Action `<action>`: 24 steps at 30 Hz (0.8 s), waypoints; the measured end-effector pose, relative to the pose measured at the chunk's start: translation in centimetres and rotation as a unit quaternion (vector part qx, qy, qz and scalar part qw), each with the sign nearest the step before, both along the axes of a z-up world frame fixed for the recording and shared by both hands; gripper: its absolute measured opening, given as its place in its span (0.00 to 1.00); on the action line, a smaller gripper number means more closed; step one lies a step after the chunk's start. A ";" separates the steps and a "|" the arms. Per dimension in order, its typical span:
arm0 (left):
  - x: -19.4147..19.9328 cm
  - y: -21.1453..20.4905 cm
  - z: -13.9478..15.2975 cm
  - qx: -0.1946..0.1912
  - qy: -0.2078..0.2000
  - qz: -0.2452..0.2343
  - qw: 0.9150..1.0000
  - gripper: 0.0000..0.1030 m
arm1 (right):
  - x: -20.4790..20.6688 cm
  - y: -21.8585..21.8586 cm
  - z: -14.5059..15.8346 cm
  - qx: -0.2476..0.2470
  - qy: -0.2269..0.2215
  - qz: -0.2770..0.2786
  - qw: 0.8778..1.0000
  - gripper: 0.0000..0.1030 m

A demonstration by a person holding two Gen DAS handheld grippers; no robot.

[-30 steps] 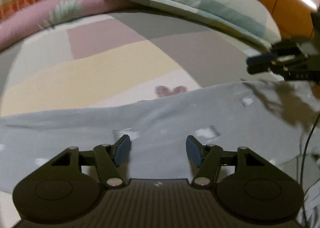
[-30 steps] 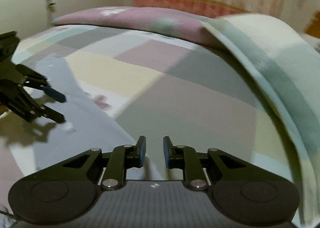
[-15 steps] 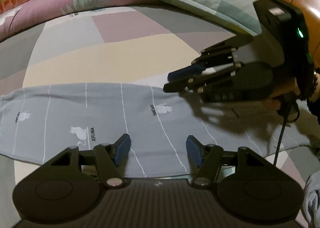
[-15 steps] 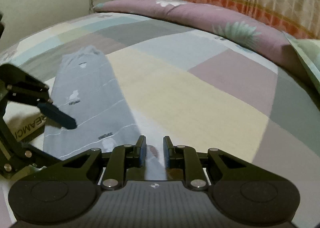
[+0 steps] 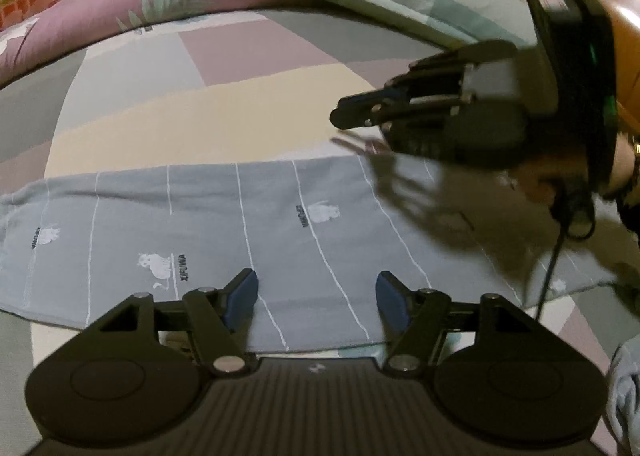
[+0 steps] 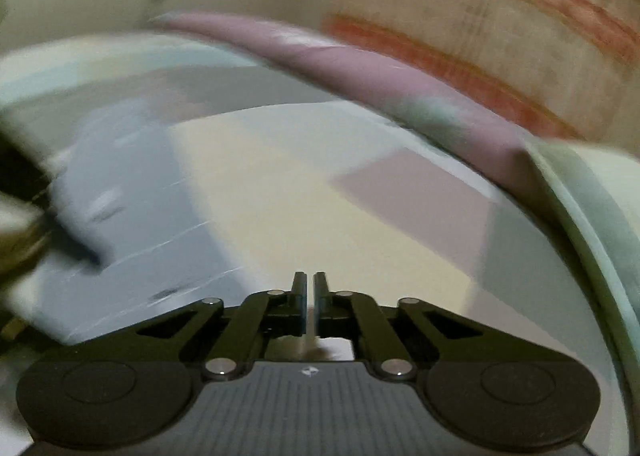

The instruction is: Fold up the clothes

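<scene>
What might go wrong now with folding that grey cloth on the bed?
The left gripper is open over the grey cloth near its front edge; closing there might pinch the bedsheet too. The right gripper hangs nearly shut, holding nothing, above the far edge, and its own view is blurred, so a quick grab could miss. Its cable could drag across the cloth.

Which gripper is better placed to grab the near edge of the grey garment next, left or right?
Left. The left gripper is open, fingers straddling the near edge of the grey striped cotton garment. The right gripper is nearly shut, empty, and aimed past the garment at the pastel patchwork bedsheet.
</scene>
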State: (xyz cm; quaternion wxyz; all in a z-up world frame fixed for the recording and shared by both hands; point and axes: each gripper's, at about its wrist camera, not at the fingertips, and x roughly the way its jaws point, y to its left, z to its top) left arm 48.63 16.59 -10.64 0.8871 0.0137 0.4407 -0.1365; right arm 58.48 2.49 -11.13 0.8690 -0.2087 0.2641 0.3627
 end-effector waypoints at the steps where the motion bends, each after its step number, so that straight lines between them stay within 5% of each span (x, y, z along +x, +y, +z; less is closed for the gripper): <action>1: 0.1 0.1 0.4 0.005 0.002 -0.002 1.000 0.64 | 0.1 -0.6 0.5 0.005 0.005 -0.002 1.000 0.12; 7: 3.0 0.7 1.8 0.018 -0.048 0.010 0.999 0.65 | -1.4 -7.0 3.6 0.000 0.065 -0.013 0.998 0.44; 14: 4.5 -1.5 0.9 0.026 -0.035 0.007 0.999 0.65 | -3.7 -18.9 5.2 -0.054 0.074 -0.102 0.991 0.49; 19: 4.0 -3.9 1.2 0.026 -0.030 -0.009 0.999 0.64 | -4.5 -28.3 4.8 -0.048 0.094 -0.177 0.979 0.48; 22: 3.7 -5.4 1.3 0.026 -0.027 -0.019 0.999 0.66 | -5.0 -30.8 4.0 -0.050 0.087 -0.184 0.978 0.46; 24: 2.9 -8.5 1.2 0.007 -0.023 -0.068 0.997 0.67 | -5.0 -31.5 3.3 -0.040 0.089 -0.178 0.979 0.46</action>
